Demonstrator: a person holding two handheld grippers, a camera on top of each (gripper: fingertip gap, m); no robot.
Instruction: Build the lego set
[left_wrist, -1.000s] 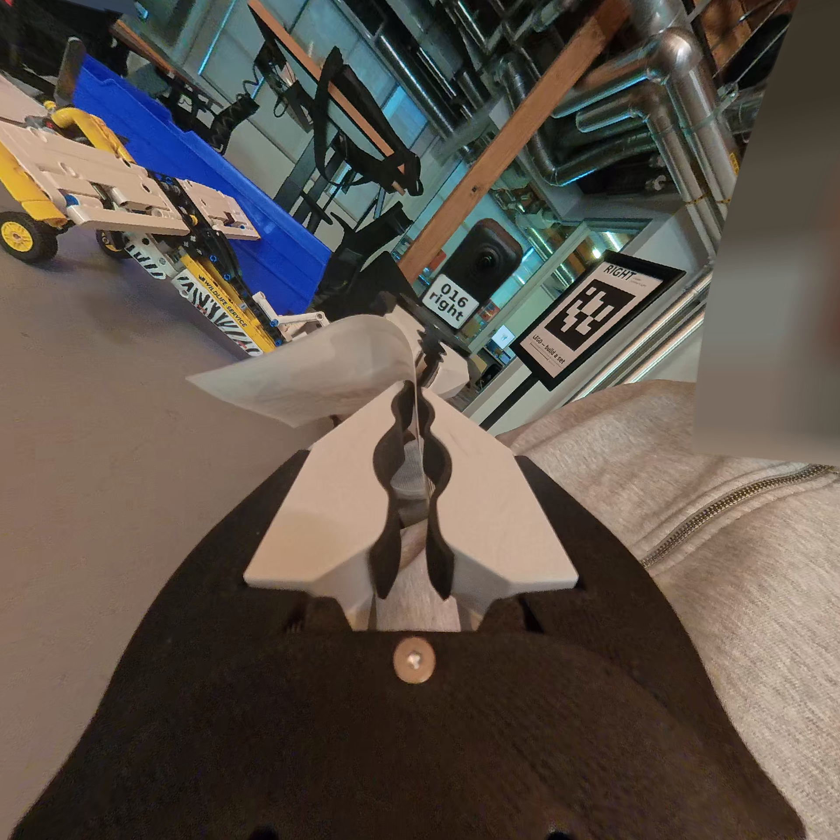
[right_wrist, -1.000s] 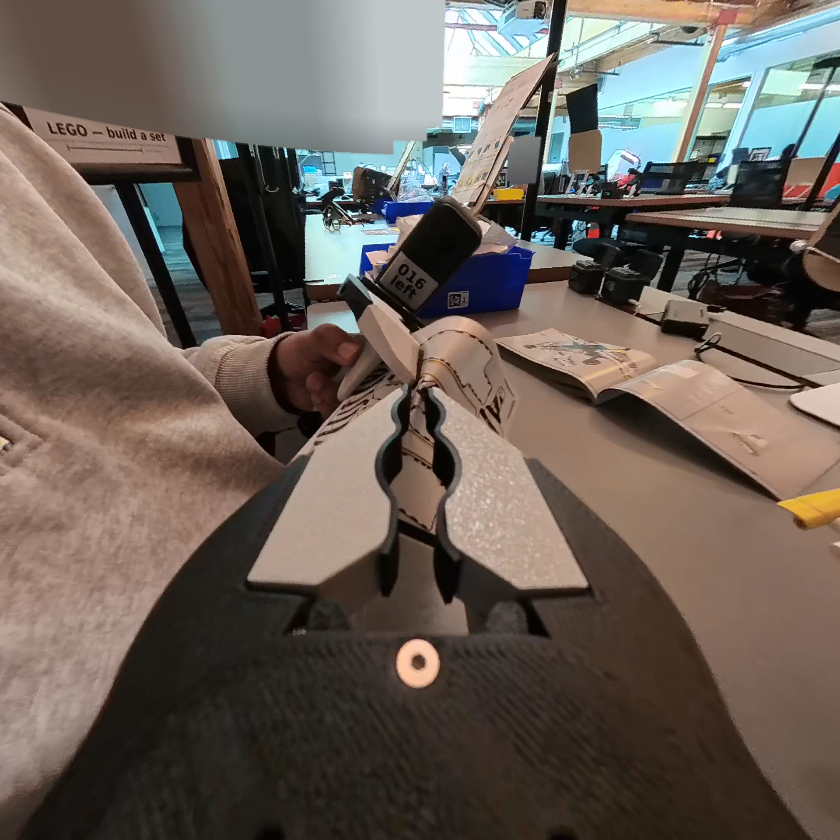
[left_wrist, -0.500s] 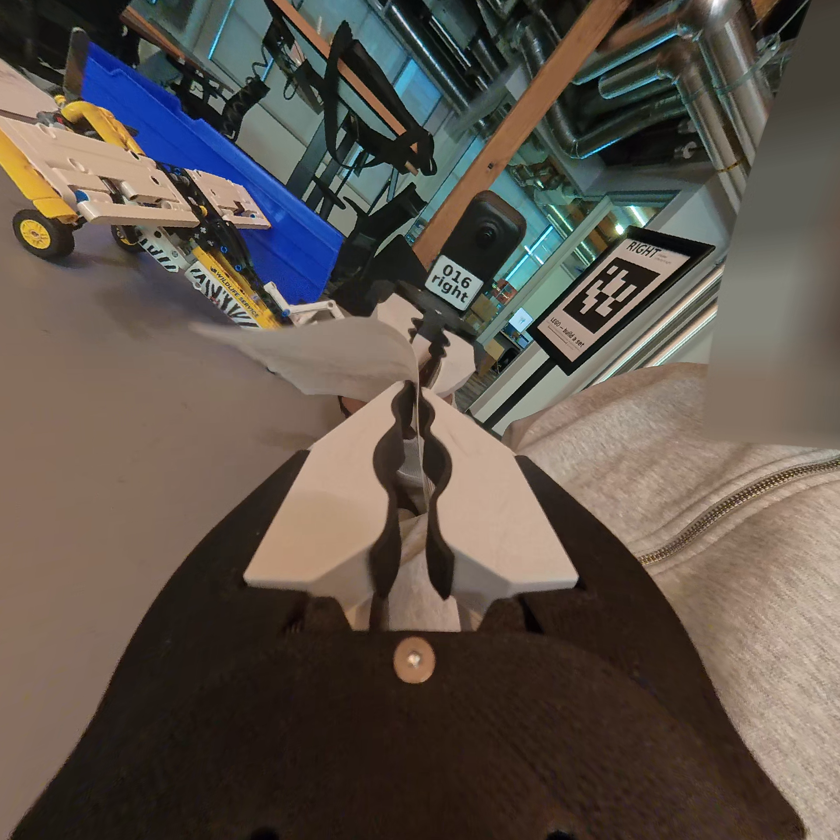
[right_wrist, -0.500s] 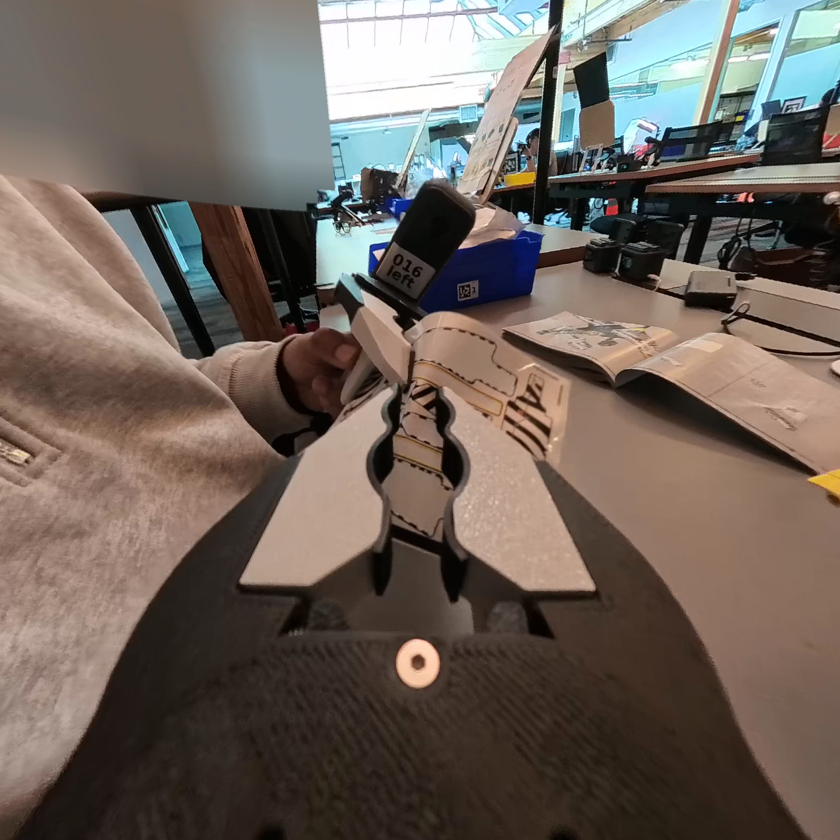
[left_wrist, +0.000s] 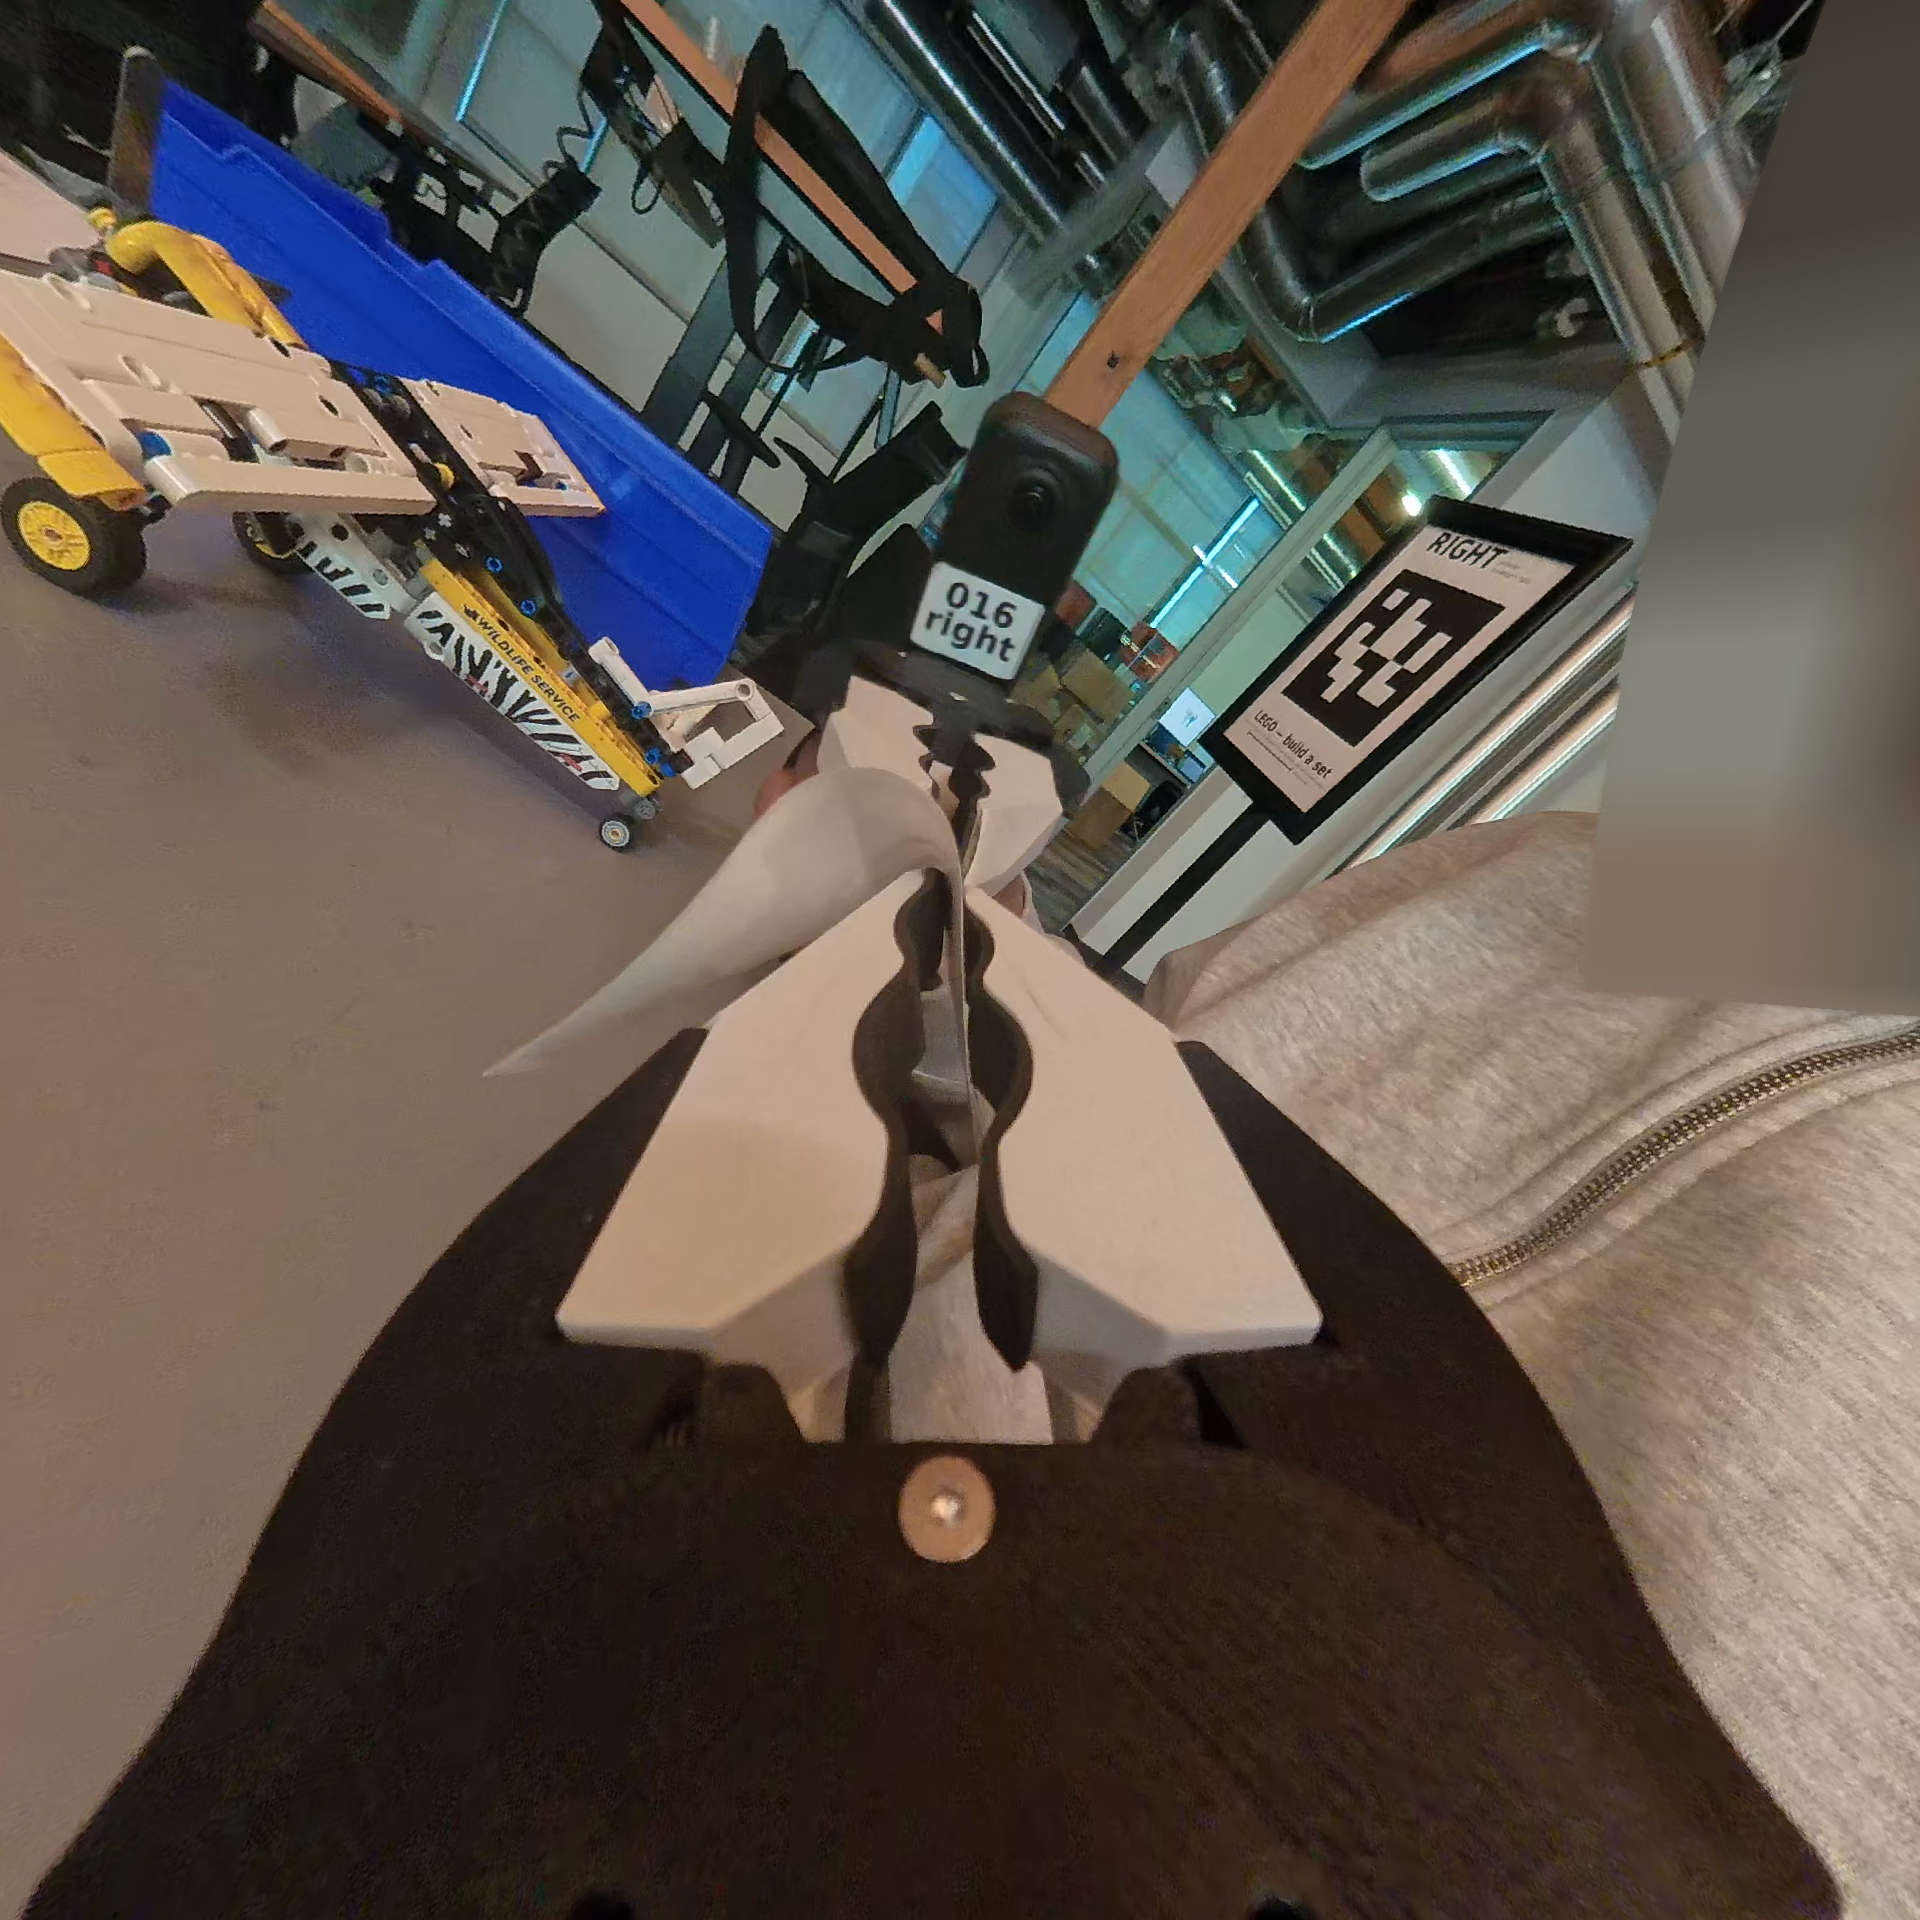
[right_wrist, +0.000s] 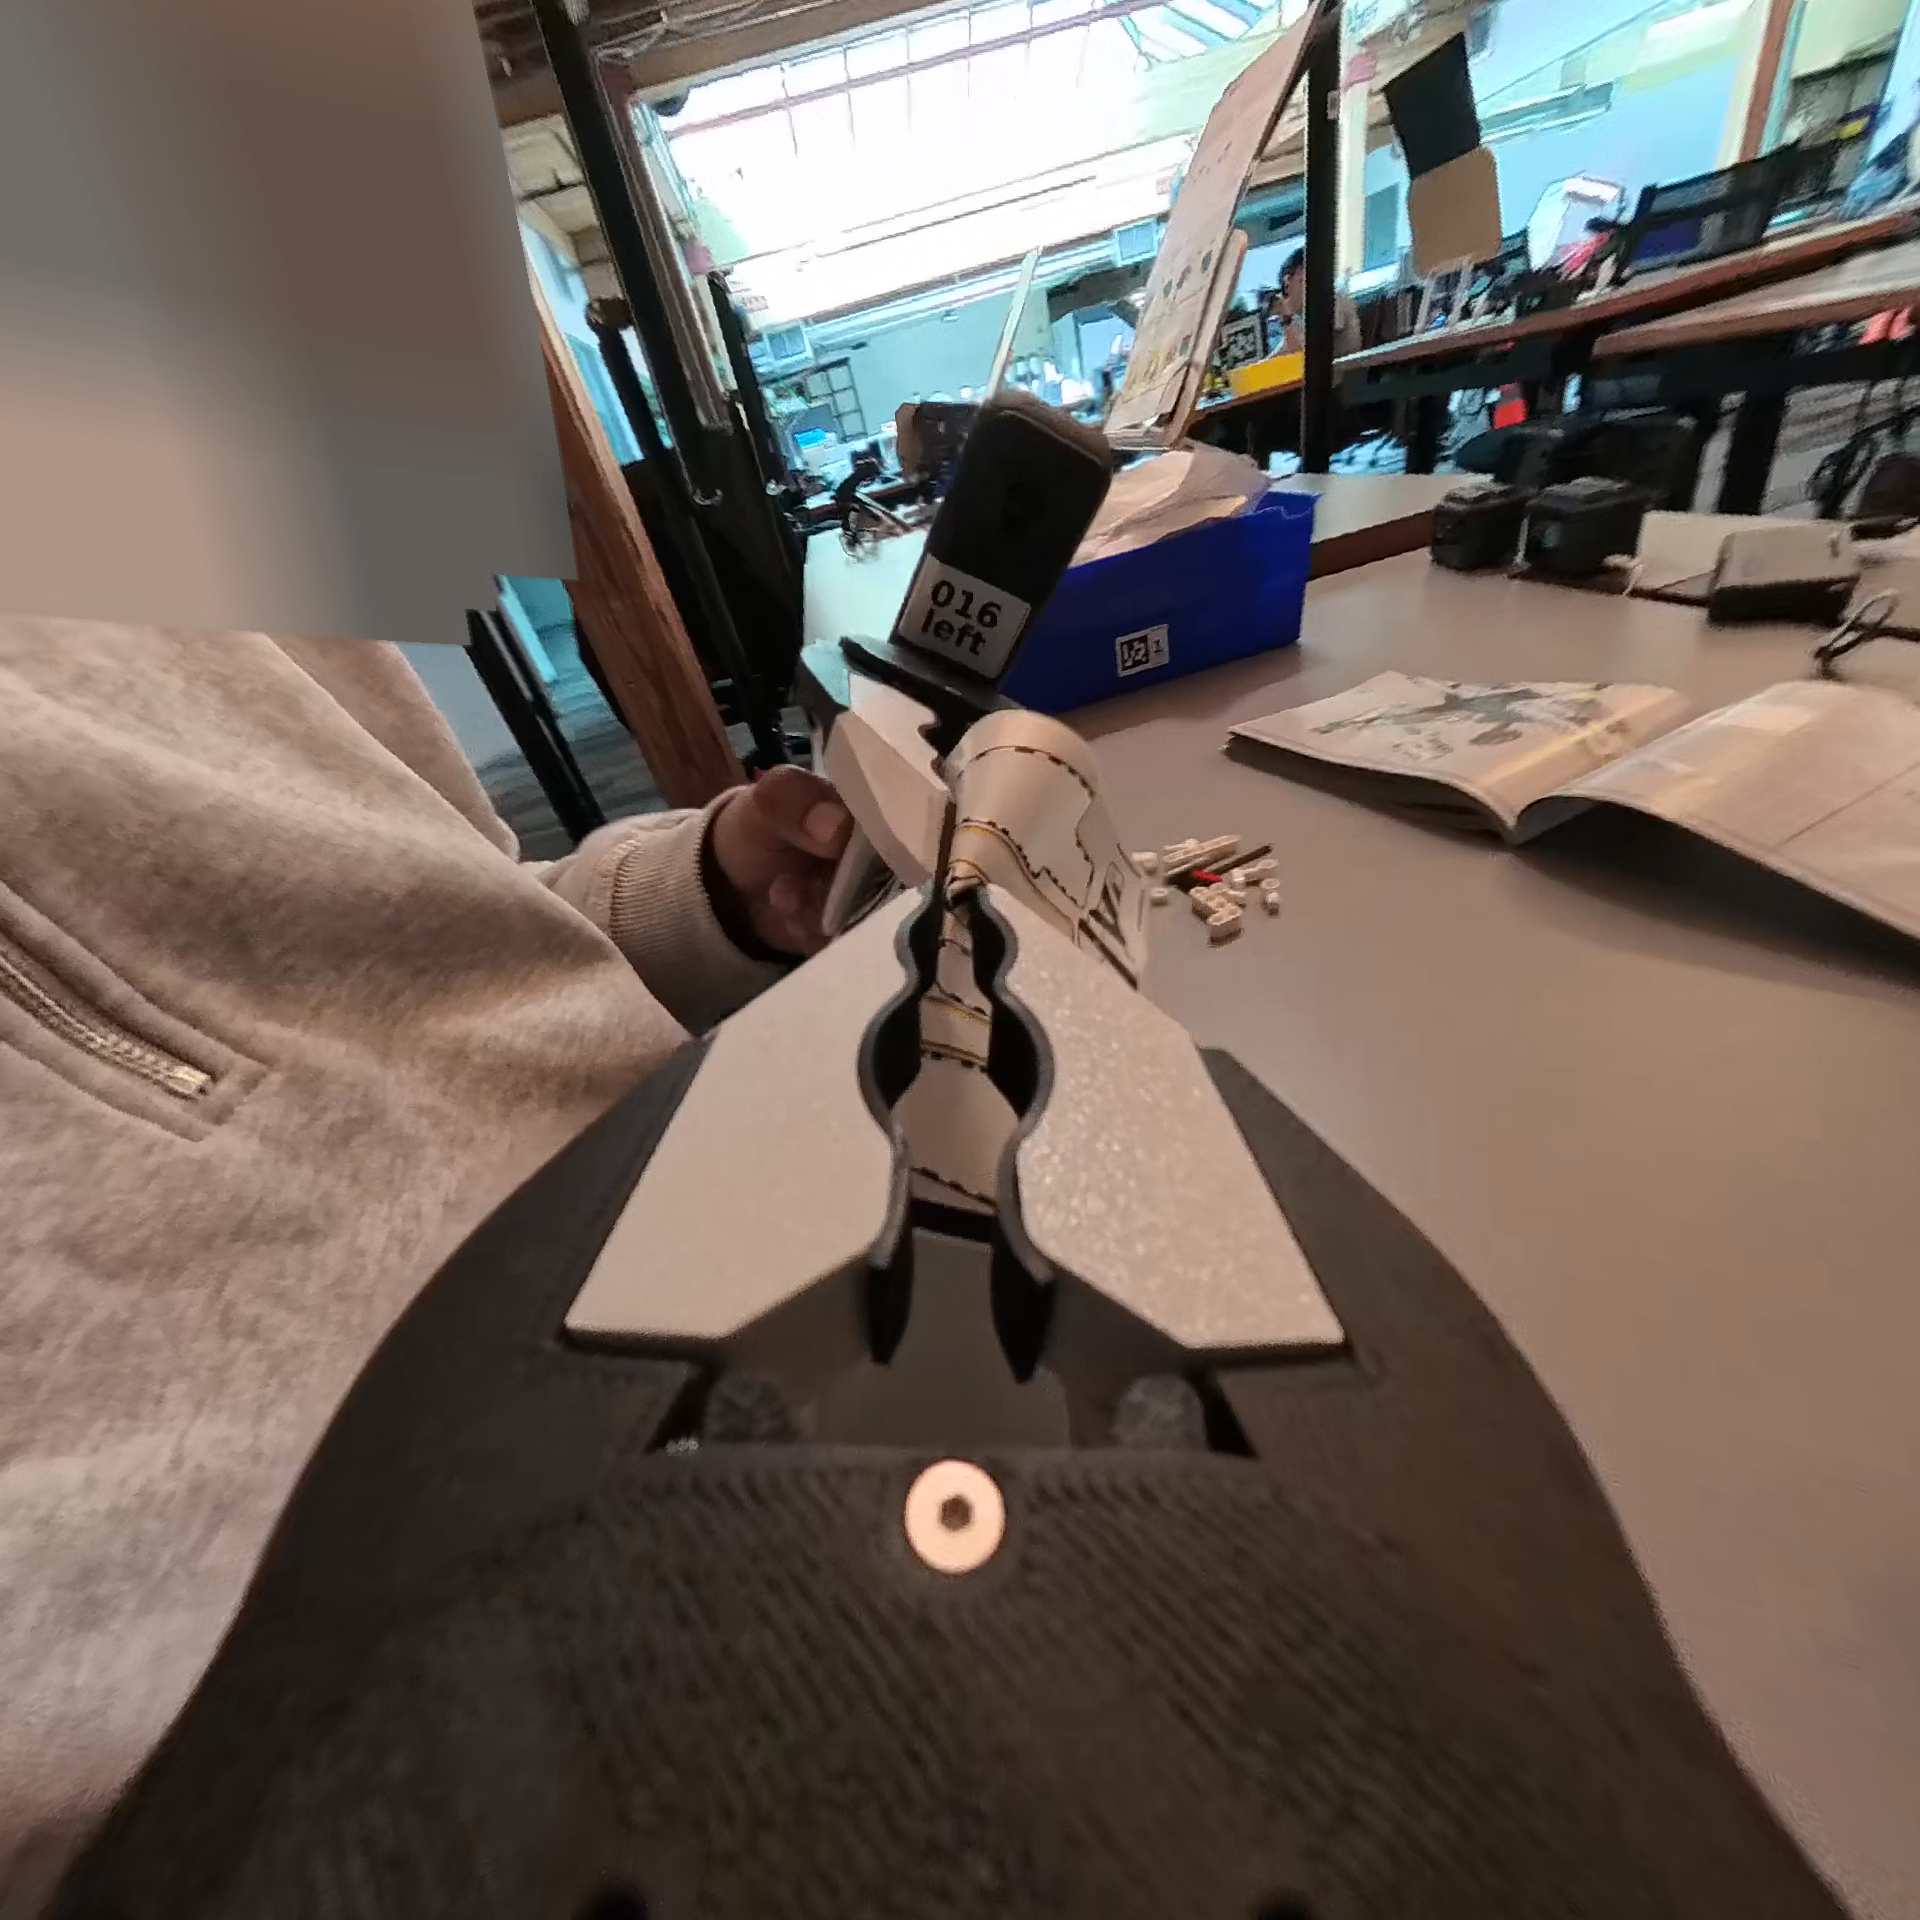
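A curled sticker sheet, white on its back (left_wrist: 790, 894) and printed with black and yellow shapes on its face (right_wrist: 1039, 821), hangs in the air between both grippers. My left gripper (left_wrist: 940, 894) is shut on one edge of it. My right gripper (right_wrist: 951, 904) is shut on the opposite edge. The two grippers face each other tip to tip, close to the person's chest; the right one (left_wrist: 966, 769) shows in the left wrist view and the left one (right_wrist: 894, 790) in the right wrist view. A partly built yellow and white lego vehicle (left_wrist: 312, 447) stands on the grey table.
A blue bin (left_wrist: 468, 343) stands behind the vehicle. Another blue bin (right_wrist: 1174, 603), an open instruction booklet (right_wrist: 1558, 748) and several small loose pieces (right_wrist: 1216, 873) lie on the table. A sign on a stand (left_wrist: 1423, 644) is beside the person's grey sweatshirt (left_wrist: 1558, 1143). Only a small space, under 4 cm, lies between the two pairs of fingers.
Both grippers have tilted while keeping hold of the sheet. The sheet's free part now curls more tightly and droops. The loose pieces have come into the right wrist view.
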